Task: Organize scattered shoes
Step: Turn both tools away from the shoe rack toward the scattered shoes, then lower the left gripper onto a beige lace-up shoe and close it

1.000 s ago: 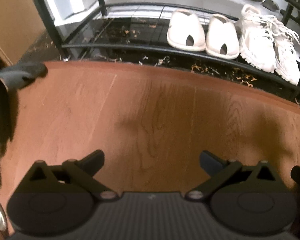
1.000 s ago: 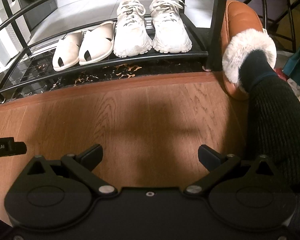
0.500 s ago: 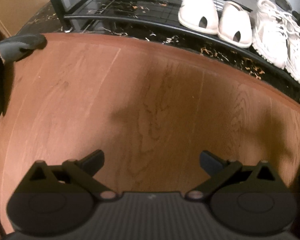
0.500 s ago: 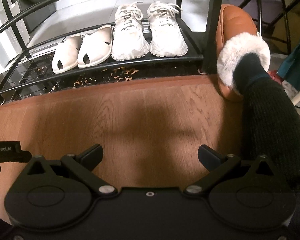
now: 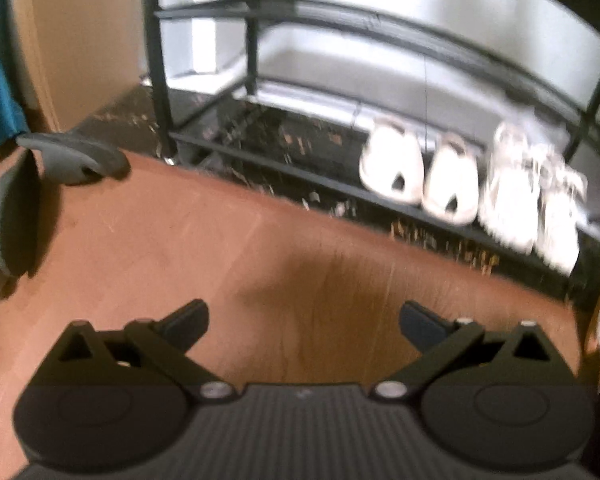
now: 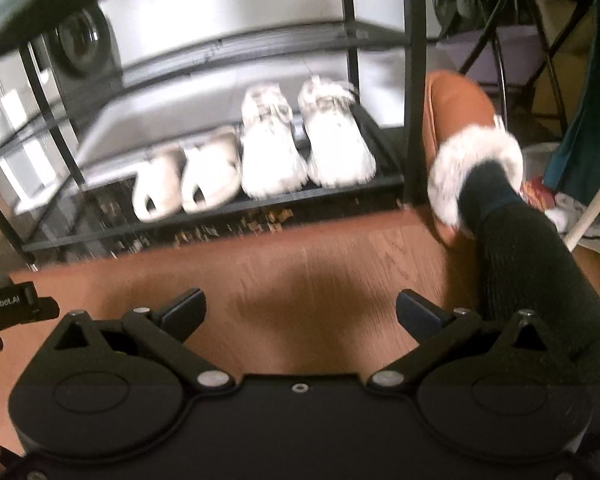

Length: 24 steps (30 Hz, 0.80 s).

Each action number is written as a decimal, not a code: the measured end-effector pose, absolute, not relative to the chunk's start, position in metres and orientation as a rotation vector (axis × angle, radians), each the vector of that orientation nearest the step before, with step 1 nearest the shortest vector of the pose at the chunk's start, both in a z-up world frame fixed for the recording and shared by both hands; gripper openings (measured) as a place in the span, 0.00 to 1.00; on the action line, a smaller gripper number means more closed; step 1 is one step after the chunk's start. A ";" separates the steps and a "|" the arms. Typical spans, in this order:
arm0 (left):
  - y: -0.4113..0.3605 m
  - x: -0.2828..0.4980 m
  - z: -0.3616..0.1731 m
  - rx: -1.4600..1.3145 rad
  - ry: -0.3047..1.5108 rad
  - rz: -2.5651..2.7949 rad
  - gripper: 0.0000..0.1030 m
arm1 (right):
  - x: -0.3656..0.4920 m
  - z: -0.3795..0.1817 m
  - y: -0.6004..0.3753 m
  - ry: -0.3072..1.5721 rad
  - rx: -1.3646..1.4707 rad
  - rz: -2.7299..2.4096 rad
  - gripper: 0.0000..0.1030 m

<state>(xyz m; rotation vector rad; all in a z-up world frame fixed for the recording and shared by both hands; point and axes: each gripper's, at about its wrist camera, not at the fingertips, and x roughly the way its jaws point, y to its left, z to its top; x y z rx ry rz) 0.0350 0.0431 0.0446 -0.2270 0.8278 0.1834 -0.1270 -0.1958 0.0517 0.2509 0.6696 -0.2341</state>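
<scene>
Grippers: my left gripper [image 5: 304, 316] and right gripper [image 6: 300, 308], jaws spread wide, nothing held, both over bare red-brown wood floor [image 5: 260, 248]. Change vs 1 s ago: both views tilted up, more of black metal shoe rack [image 6: 414, 80] showing; I judge placing done, am backing off. Shoes: white open-toe slippers pr [image 6: 186, 184] beside white lace-up sneakers pr [image 6: 304, 148], bottom shelf. Tan fur-cuffed slipper [image 6: 460, 120] is worn, not stock. Grey shoe [image 5: 72, 156] at left, cut off. Motion blur; rack's upper shelves unreadable.

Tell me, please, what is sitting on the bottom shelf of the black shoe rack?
On the bottom shelf: cream slippers beside white sneakers. The rest appears bare. Blur hides any finer detail.
</scene>
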 end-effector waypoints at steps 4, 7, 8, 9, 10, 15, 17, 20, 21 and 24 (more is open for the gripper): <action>0.078 -0.037 0.076 -0.296 0.689 0.252 0.99 | -0.133 0.070 -0.179 0.606 0.237 -0.186 1.00; 0.097 -0.053 0.083 -0.287 0.650 0.292 0.99 | -0.137 0.081 -0.161 0.557 0.230 -0.142 1.00; 0.102 -0.053 0.082 -0.278 0.648 0.291 0.99 | -0.135 0.085 -0.154 0.549 0.217 -0.126 1.00; 0.107 -0.053 0.086 -0.271 0.649 0.294 0.99 | -0.133 0.089 -0.147 0.542 0.202 -0.108 1.00; 0.119 -0.061 0.094 -0.268 0.645 0.324 0.99 | -0.131 0.093 -0.140 0.530 0.195 -0.091 1.00; 0.166 -0.085 0.117 -0.257 0.649 0.431 0.99 | -0.138 0.116 -0.091 0.468 0.215 0.058 1.00; 0.195 -0.101 0.118 -0.264 0.671 0.491 0.99 | -0.148 0.122 -0.067 0.452 0.213 0.144 1.00; 0.266 -0.142 0.089 -0.395 0.697 0.707 0.99 | -0.167 0.122 -0.035 0.443 0.181 0.273 1.00; 0.284 -0.161 0.077 -0.435 0.679 0.784 0.99 | -0.174 0.122 -0.025 0.441 0.167 0.315 1.00; 0.326 -0.208 0.043 -0.498 0.647 0.973 0.99 | -0.193 0.119 0.007 0.440 0.099 0.434 1.00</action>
